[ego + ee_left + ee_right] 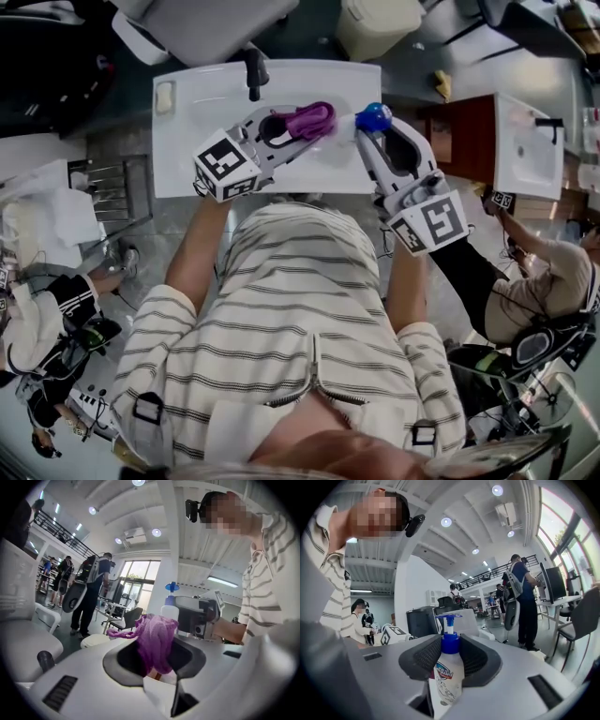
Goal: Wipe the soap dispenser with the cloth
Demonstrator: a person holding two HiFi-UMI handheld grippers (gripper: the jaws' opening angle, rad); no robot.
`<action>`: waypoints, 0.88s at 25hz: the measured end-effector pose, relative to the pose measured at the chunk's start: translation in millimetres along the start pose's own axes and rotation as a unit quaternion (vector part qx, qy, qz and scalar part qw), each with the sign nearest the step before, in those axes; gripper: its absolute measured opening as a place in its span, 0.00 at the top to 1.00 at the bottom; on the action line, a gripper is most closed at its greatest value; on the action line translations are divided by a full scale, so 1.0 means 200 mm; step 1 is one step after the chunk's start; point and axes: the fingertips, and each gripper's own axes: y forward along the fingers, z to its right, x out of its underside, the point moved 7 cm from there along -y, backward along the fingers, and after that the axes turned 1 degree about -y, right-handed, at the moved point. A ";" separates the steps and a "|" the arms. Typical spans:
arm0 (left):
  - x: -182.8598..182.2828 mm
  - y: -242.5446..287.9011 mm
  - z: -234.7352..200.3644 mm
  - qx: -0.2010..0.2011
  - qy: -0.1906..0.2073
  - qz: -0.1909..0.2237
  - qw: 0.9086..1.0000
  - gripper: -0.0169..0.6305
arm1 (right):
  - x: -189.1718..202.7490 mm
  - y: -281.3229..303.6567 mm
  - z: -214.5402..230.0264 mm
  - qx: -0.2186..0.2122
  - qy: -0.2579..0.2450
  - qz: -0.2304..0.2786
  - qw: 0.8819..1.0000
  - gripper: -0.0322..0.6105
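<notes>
In the head view my left gripper (302,123) is shut on a bunched purple cloth (311,119) above the white sink counter (187,159). My right gripper (377,129) is shut on the soap dispenser (373,116), a white bottle with a blue pump, just right of the cloth. The two sit close together with a small gap between them. In the left gripper view the cloth (157,639) hangs between the jaws, with the dispenser (170,605) behind it. In the right gripper view the bottle (447,672) stands upright, clamped at its blue collar.
A black faucet (253,73) and a pale soap bar (165,97) sit at the back of the sink counter. A second sink (527,145) lies to the right, a metal rack (103,187) to the left. Several people stand around.
</notes>
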 end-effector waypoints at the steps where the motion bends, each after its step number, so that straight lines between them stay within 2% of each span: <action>1: 0.00 0.00 0.00 -0.018 0.000 0.001 1.000 0.77 | 0.01 0.01 0.00 0.014 -0.004 -0.003 1.000 0.76; 6: 0.04 0.05 0.01 -0.098 -0.001 -0.007 0.995 0.77 | 0.06 0.05 0.03 0.078 -0.005 -0.018 0.997 0.76; 10: 0.04 0.06 0.04 -0.126 0.014 -0.009 0.992 0.77 | 0.10 0.08 0.07 0.111 0.007 -0.020 0.994 0.75; 15: 0.06 0.03 0.03 -0.149 0.012 -0.008 0.989 0.77 | 0.17 0.12 0.12 0.139 0.006 -0.017 0.990 0.75; 19: 0.07 -0.01 0.00 -0.187 -0.027 0.024 0.982 0.77 | 0.24 0.17 0.16 0.158 -0.013 -0.027 0.987 0.75; 22: 0.10 -0.03 -0.03 -0.221 -0.034 0.026 0.974 0.77 | 0.32 0.21 0.23 0.170 0.009 -0.025 0.985 0.75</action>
